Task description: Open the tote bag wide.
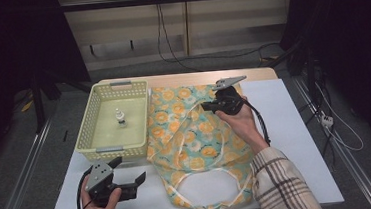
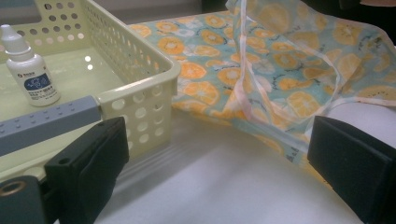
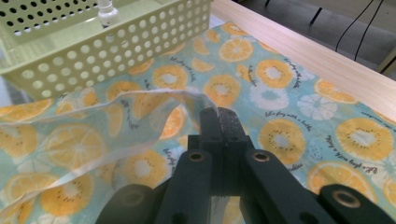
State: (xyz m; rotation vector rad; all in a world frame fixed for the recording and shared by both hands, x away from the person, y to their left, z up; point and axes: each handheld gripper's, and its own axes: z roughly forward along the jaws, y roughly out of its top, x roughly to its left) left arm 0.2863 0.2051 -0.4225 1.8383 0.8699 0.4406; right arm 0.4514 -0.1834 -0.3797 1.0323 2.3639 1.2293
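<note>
Grey floor (image 1: pixel 22 162), pale panelled wall (image 1: pixel 127 24), dangling black cables (image 1: pixel 160 31), dim room

White table (image 1: pixel 295 126), yellow basket (image 1: pixel 87 142), orange-print cloth (image 1: pixel 186 134)

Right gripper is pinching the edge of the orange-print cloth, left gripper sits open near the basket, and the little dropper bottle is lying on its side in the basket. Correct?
Not quite: the dropper bottle stands upright in the basket, cap on top, as the left gripper view shows. The rest holds: the right gripper is shut on the edge of the orange-print cloth, and the left gripper sits open near the basket.
</note>
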